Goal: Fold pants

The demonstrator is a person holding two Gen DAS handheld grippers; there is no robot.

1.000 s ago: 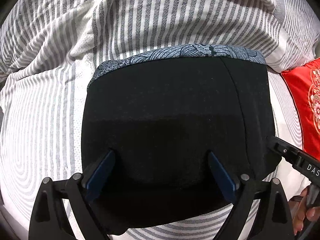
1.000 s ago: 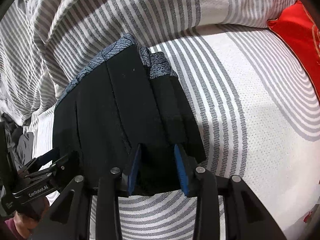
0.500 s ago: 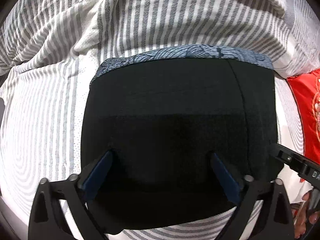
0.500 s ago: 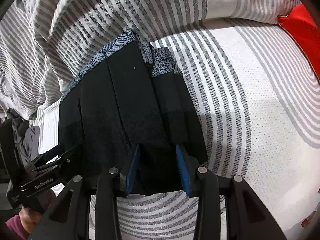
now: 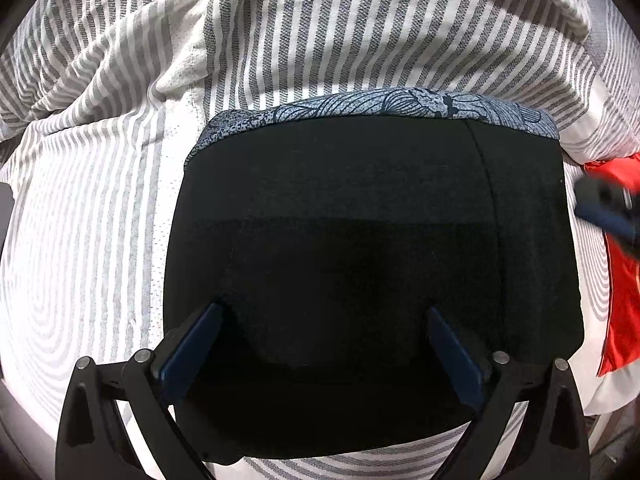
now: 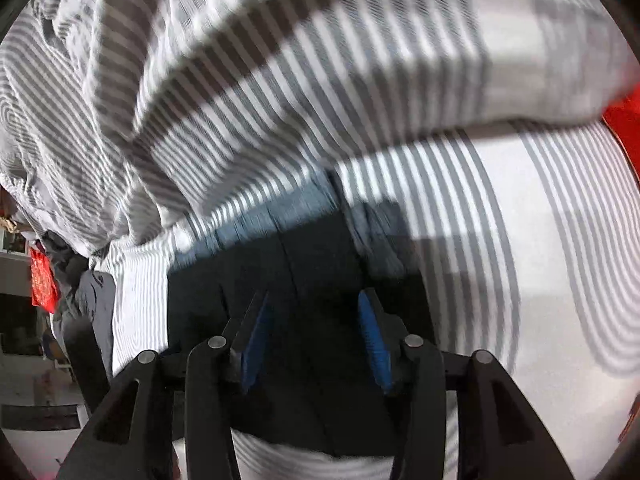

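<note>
Bed sheet [image 5: 100,240]: white with grey stripes, lying flat across the bed, its lines curving in both views.
Duvet [image 5: 360,32]: the same grey-and-white stripe, lying bunched in folds along the far side.
Red cushion [image 5: 622,312]: sitting at the right edge of the left wrist view, partly cut off.
Red hanging [image 6: 42,280]: showing at the far left of the right wrist view, blurred.

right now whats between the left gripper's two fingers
In the left wrist view, only the folded black pants lie between the open left gripper's fingers, spread on the striped bedsheet.
</note>
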